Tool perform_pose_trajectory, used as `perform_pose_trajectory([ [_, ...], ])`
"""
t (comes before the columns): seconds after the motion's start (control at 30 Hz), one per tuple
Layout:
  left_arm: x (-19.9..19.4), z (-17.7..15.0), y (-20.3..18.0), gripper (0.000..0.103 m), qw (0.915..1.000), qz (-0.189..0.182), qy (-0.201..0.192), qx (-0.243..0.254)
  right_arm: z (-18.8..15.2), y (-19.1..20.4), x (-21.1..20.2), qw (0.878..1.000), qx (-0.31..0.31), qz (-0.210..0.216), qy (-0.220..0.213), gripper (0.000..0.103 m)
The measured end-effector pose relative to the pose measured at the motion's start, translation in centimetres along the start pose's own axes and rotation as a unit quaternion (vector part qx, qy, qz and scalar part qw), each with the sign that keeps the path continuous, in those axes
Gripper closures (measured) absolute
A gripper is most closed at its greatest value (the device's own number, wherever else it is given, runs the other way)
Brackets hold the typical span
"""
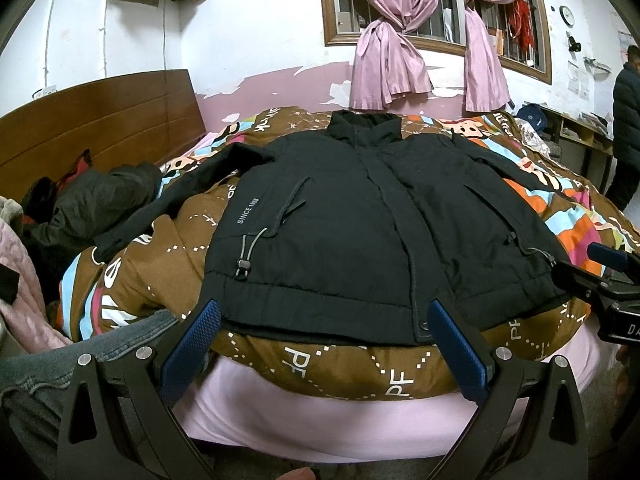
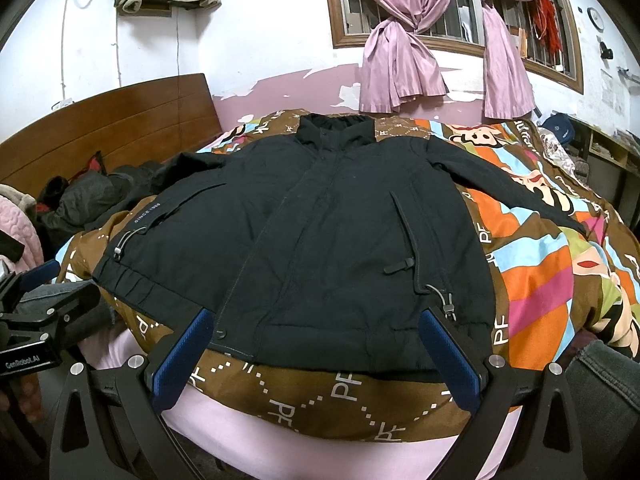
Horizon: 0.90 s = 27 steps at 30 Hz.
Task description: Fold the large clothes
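Black and padded, the jacket (image 1: pixel 360 216) lay front-up and spread flat on the patterned quilt (image 1: pixel 320 364) covering the bed, sleeves out to both sides, collar toward the curtained window (image 1: pixel 440 12). We held the left gripper (image 1: pixel 324 318) and the right gripper (image 2: pixel 316 326) just short of its hem, jaws wide apart and empty. We judged it bulky, soft and somewhat slippery, best pinched at a cuff or hem corner.

A lived-in home bedroom: wide bed with wooden headboard (image 1: pixel 100 120) and brown cartoon-print quilt (image 2: pixel 532 264) over a pink sheet (image 1: pixel 320 420). Tied pink satin curtains (image 2: pixel 396 52) at a barred, wood-framed window (image 1: pixel 436 36). Peeling pink-and-white wall paint (image 2: pixel 280 80), round wall clock (image 1: pixel 567 15), clothes heaped by the headboard (image 1: pixel 96 204).
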<state>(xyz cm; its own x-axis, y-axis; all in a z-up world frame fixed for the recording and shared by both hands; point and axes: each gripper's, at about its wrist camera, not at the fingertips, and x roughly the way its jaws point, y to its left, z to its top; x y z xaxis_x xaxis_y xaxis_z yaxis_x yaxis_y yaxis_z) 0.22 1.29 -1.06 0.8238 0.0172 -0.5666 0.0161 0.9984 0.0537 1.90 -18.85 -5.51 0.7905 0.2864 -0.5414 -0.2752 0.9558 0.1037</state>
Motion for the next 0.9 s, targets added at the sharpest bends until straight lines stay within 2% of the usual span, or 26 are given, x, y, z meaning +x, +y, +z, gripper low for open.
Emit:
perform_pose_trajectory([
  [0.17, 0.3, 0.2, 0.4, 0.002, 1.0, 0.005, 0.005, -0.004, 0.2, -0.2, -0.1, 1.0, 0.005, 0.002, -0.007, 0.0],
  [0.27, 0.2, 0.6, 0.8, 0.002, 0.9999, 0.009, 0.007, -0.012, 1.0, -0.3, -0.9, 1.0, 0.004, -0.015, -0.021, 0.0],
  [0.33, 0.3, 1.2, 1.1, 0.002, 0.9995, -0.005, 0.017, -0.027, 1.7, -0.2, -1.6, 0.999, 0.0, -0.017, -0.028, 0.0],
  [0.4, 0.3, 2.4, 1.8, 0.002, 0.9983, -0.035, 0.025, -0.04, 3.0, -0.6, -2.8, 0.999, 0.003, -0.014, -0.042, 0.0],
  [0.5, -0.4, 4.6, 2.3, 0.002, 0.9984, -0.042, 0.018, -0.034, 5.7, -1.5, -5.1, 0.998, 0.013, -0.011, -0.068, 0.0],
  [0.7, -2.7, 10.6, 3.6, 0.002, 0.9965, -0.058, -0.042, -0.044, 13.4, -4.0, -9.6, 0.995, -0.018, -0.042, -0.091, 0.0],
  [0.83, -3.1, 14.5, 3.9, 0.002, 0.9957, -0.057, -0.062, -0.037, 18.9, -6.8, -10.4, 0.997, -0.027, -0.046, -0.046, 0.0],
  [0.9, -3.0, 16.2, 3.7, 0.002, 0.9956, -0.055, -0.073, -0.022, 21.5, -8.8, -10.5, 0.998, -0.012, -0.047, -0.029, 0.0],
])
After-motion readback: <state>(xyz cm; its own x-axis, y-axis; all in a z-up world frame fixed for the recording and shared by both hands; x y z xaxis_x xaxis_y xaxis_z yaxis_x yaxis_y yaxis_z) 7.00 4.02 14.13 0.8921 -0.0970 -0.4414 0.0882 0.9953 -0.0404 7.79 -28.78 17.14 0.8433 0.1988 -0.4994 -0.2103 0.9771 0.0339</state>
